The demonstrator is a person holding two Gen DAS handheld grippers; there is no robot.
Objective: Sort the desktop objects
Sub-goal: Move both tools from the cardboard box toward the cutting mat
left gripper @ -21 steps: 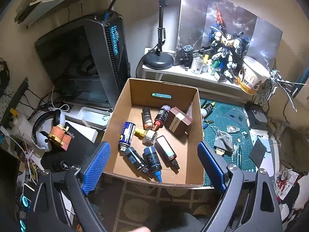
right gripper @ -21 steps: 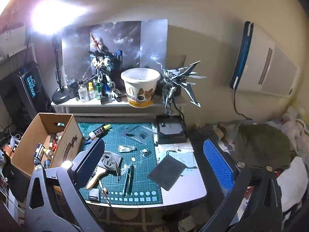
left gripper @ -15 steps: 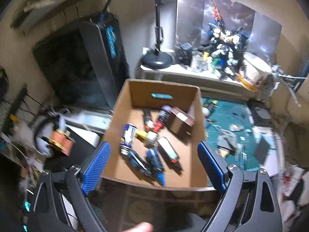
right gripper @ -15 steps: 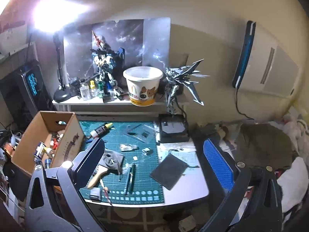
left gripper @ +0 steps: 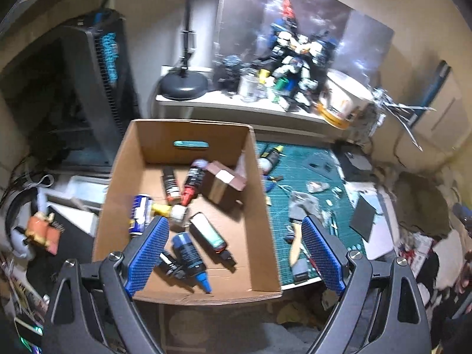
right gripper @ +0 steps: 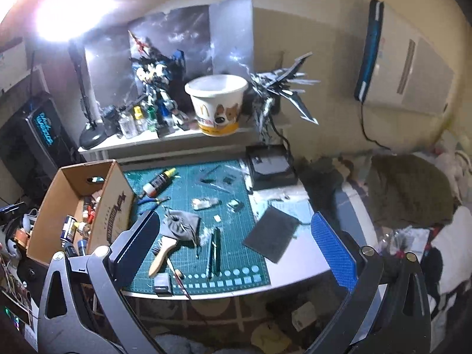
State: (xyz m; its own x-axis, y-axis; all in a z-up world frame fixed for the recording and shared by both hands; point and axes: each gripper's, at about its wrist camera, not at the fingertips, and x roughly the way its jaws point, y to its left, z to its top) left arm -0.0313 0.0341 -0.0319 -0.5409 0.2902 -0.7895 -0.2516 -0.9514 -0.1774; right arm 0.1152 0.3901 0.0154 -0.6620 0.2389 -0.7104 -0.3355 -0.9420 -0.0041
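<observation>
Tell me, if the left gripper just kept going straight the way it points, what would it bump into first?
Probably the bottles lying in the cardboard box; the open left gripper points down into it, though depth is hard to judge.

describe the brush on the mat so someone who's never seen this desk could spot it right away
Find the green cutting mat right of the cardboard box. Near its front left corner, just below the crumpled grey cloth, lies the brush. It alone has a pale wooden handle, which points toward the desk's front edge.
</observation>
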